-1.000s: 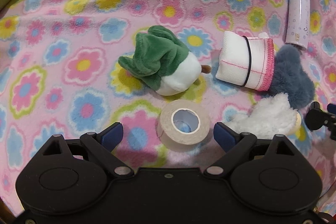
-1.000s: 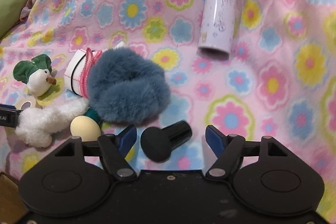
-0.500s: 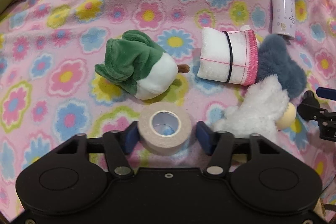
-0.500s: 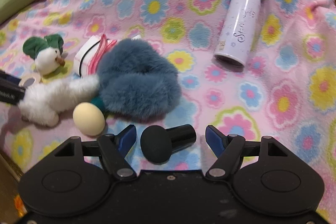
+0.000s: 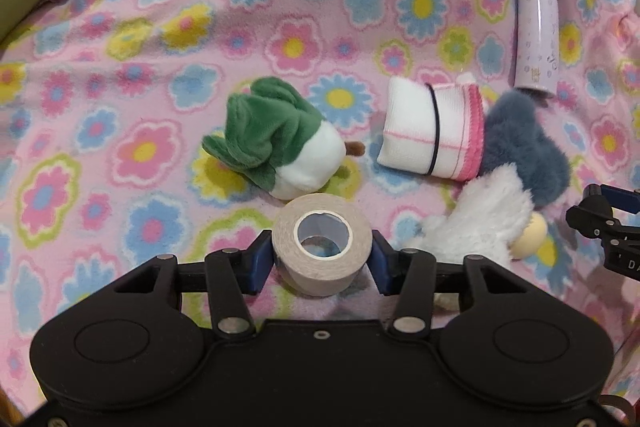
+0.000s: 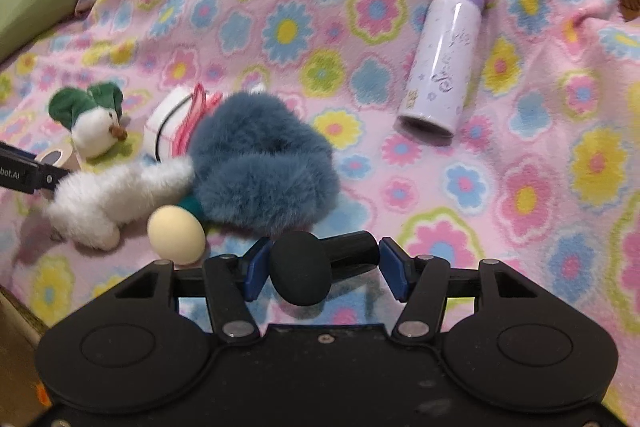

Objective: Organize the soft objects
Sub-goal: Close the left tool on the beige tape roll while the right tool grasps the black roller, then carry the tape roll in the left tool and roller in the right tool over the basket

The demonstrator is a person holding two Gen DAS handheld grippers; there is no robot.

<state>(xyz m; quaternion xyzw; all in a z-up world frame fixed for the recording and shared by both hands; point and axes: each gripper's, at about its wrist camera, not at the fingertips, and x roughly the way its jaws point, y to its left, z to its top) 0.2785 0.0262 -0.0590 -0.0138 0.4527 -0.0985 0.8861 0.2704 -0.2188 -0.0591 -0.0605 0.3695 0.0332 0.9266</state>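
The left gripper (image 5: pixel 322 261) has its jaws clamped on a beige roll of tape (image 5: pixel 322 250). The right gripper (image 6: pixel 320 269) has its jaws pressed on a black round-headed brush (image 6: pixel 316 265). Beyond them, mid-blanket on the pink flowered fleece blanket (image 5: pixel 160 27), lie a green-and-white plush radish (image 5: pixel 280 147), a banded white folded cloth (image 5: pixel 432 131) and a blue-grey fluffy plush (image 6: pixel 260 163).

Soft, even indoor light falls over the flowered blanket (image 5: pixel 280 7), bright enough to keep the colours vivid. Shadows are faint: a dull patch sits just under the left gripper (image 5: pixel 322 261) and another under the right gripper (image 6: pixel 324 267). A pale streak of glare runs along the lilac bottle (image 6: pixel 440 59) ahead and to the right. Both fisheye views bend strongly toward dark corners. The blue fur (image 6: pixel 264 163) just ahead of the right gripper looks slightly smeared.
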